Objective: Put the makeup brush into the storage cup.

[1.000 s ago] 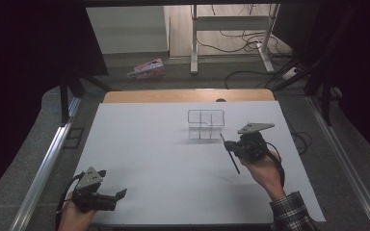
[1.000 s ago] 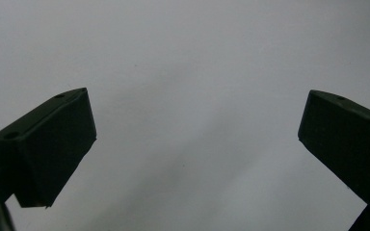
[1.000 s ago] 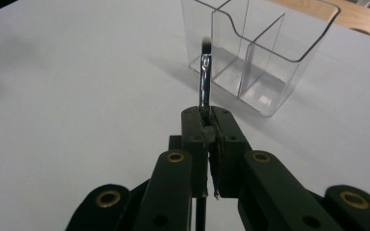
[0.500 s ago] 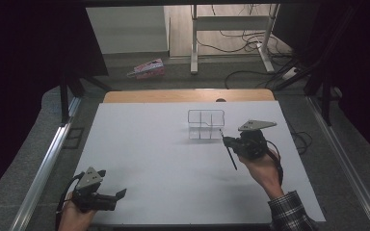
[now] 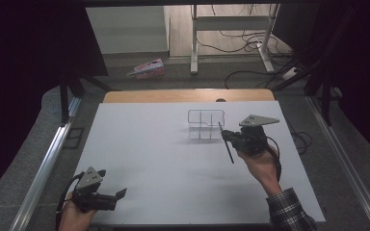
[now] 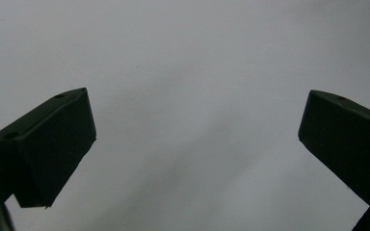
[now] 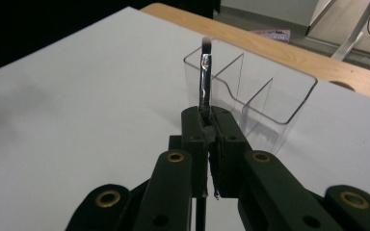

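Black jaws of the right gripper [image 7: 211, 120] are squeezing a thin brush [image 7: 204, 72] tight. The brush is standing up in the grip, with its tip just in front of the clear plastic box [image 7: 270, 96]. The box is sitting on the white table [image 5: 149, 154], near the far side. The left gripper [image 5: 118, 195] is resting near the table's front edge with its jaws wide apart, holding nothing.

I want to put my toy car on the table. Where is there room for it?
The widest bare patch is the white table middle, between the left gripper near the front edge and the clear organizer. The far left corner is bare too. It is crowded at the right, where the right gripper holds a thin brush beside the organizer.
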The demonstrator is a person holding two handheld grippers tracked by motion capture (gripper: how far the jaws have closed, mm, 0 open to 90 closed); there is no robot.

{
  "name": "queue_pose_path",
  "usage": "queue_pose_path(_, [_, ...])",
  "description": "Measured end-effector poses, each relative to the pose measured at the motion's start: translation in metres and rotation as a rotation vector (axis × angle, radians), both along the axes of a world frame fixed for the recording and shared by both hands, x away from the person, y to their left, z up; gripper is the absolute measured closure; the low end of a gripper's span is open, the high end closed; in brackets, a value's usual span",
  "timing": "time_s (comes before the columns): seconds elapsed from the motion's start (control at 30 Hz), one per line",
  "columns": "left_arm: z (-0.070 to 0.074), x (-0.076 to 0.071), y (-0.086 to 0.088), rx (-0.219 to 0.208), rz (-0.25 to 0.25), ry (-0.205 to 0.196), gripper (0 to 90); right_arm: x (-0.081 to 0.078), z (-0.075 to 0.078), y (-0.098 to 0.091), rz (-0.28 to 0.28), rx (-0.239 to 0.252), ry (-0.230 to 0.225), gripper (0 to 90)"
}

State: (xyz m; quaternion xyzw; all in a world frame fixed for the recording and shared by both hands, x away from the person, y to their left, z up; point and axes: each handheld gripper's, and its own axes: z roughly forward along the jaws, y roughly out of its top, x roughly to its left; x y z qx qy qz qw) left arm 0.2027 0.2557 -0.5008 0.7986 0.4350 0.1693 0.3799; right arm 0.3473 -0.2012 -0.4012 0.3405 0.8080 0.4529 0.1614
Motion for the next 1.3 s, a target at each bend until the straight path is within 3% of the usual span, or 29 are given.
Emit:
queue_pose_path(0.27, [0.000,0.000,0.000,-0.001,0.001,0.002,0.0,0.009,0.007,0.004,-0.016,0.052,-0.032,84.9])
queue_pose_path(0.93, [0.000,0.000,0.000,-0.003,-0.002,0.002,0.0,0.030,0.005,0.017,-0.037,0.086,-0.074,84.9])
queue_pose_path(1.3, [0.000,0.000,0.000,-0.005,-0.005,0.004,0.0,0.045,0.008,0.027,-0.041,0.124,-0.069,84.9])
